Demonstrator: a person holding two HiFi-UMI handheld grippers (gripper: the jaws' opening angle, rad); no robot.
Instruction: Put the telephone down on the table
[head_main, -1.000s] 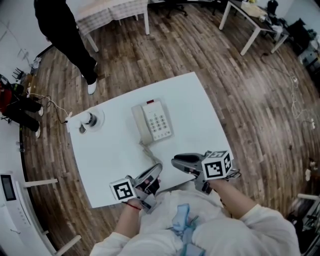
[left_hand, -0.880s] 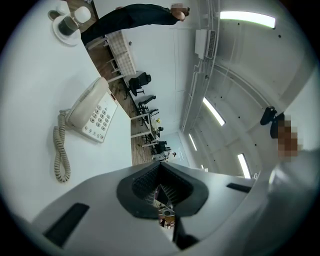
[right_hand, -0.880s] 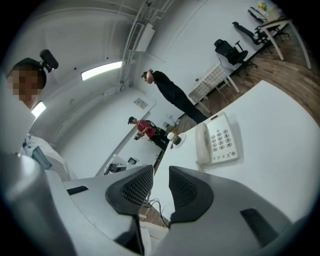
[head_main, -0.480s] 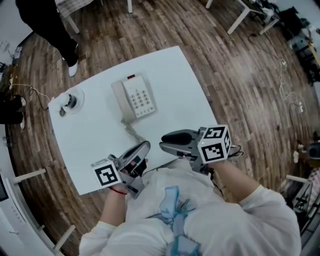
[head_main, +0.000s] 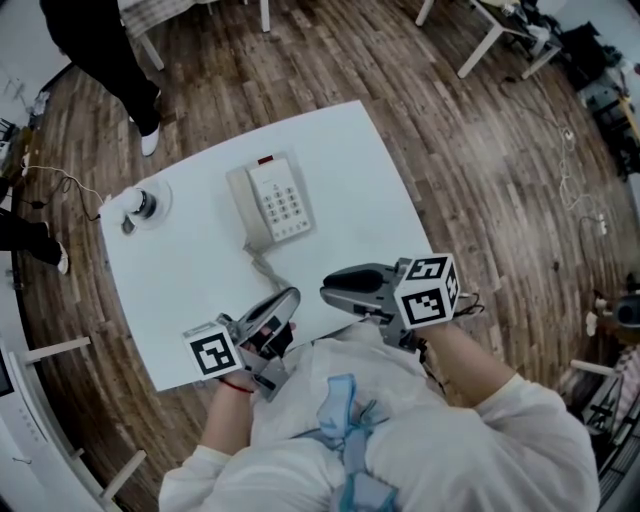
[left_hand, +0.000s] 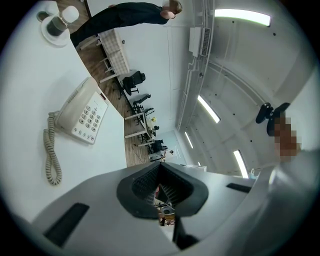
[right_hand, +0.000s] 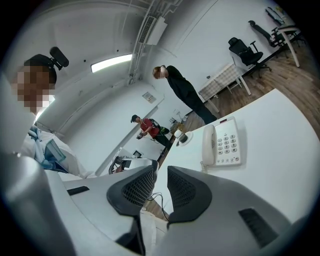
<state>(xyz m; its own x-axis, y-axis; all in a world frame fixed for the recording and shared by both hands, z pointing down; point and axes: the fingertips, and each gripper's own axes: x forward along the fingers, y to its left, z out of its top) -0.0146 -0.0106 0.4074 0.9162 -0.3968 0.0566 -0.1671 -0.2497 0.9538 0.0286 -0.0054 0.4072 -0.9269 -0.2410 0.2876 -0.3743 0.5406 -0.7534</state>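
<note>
One telephone (head_main: 272, 203) is lying flat on the white worktop (head_main: 350, 190), near its middle and well apart from both claws. Its keypad (head_main: 282, 201) is showing rows of small grey buttons, but the figures on them are too small to read, and no maker's name can be made out on the casing. A little red patch (head_main: 264, 159) is sitting at the far edge of the body. The casing is off-white. The handset (head_main: 243, 208) is resting in its cradle along the side that falls at the left of the head view. A coiled cord (head_main: 262, 268) is trailing from the near end of the telephone across the worktop towards the person.

Closer to the person, the left claw (head_main: 283, 303) is hovering over the near edge of the worktop with its jaws pressed together and nothing between them; its own view shows the tips meeting (left_hand: 159, 166). The right claw (head_main: 327, 291) is hanging just beside it. Its jaws have just been closing and are now standing a narrow gap apart, with nothing between them (right_hand: 161, 172). Each claw is carrying a cube with black-and-white square markers (head_main: 425, 290).

Towards the far left corner of the worktop, a small round dish (head_main: 145, 203) is holding a dark cup-like thing. Beyond it, a person in dark clothes (head_main: 105, 50) is standing on the wooden floor (head_main: 480, 200).
</note>
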